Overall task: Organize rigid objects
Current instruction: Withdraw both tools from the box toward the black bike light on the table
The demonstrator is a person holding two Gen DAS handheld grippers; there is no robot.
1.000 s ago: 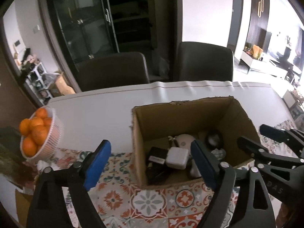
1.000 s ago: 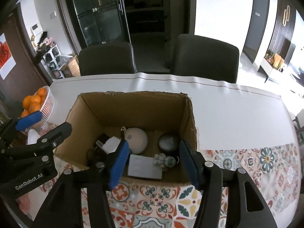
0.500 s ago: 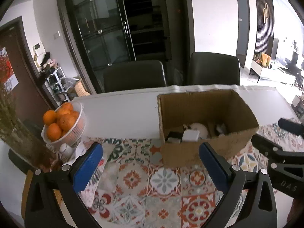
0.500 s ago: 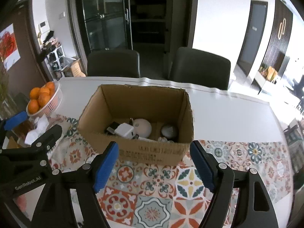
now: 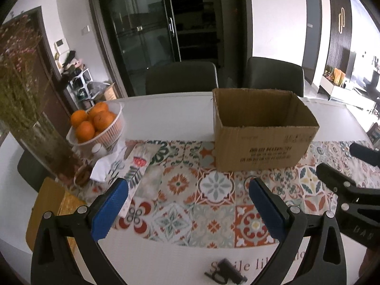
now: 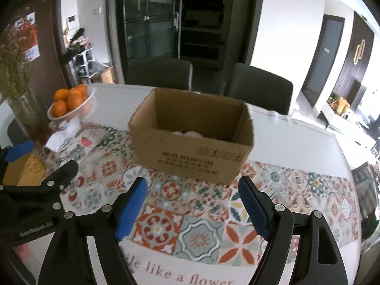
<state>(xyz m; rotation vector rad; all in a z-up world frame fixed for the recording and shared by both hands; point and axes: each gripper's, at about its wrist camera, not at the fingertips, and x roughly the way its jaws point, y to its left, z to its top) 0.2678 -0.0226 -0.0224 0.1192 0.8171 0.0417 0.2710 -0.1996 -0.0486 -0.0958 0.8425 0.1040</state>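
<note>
Both grippers hang over the patterned table runner (image 5: 180, 190), short of the cardboard box (image 6: 192, 152), and neither carries anything: the left gripper (image 5: 187, 210) has its blue pads spread as wide as they go with only tiles between them, and the right gripper (image 6: 191, 207) stands parted too, jaws empty. The box sits on the far edge of the runner, between the two dark chairs and the bowl of oranges (image 5: 95, 123). The job now, I'd say, is to find the next rigid piece and come at it squarely, jaws wide, pads level with its sides before closing. And there's a candidate: the left camera catches a small dark object (image 5: 225, 270) lying on the white cloth at the near edge, below its own fingers, too blurred to name, perhaps a clip or a key. The right camera misses that entirely, but it sits higher and peeks over the box rim, showing something pale (image 6: 190, 133) resting inside, which the left view hides behind the front wall.
</note>
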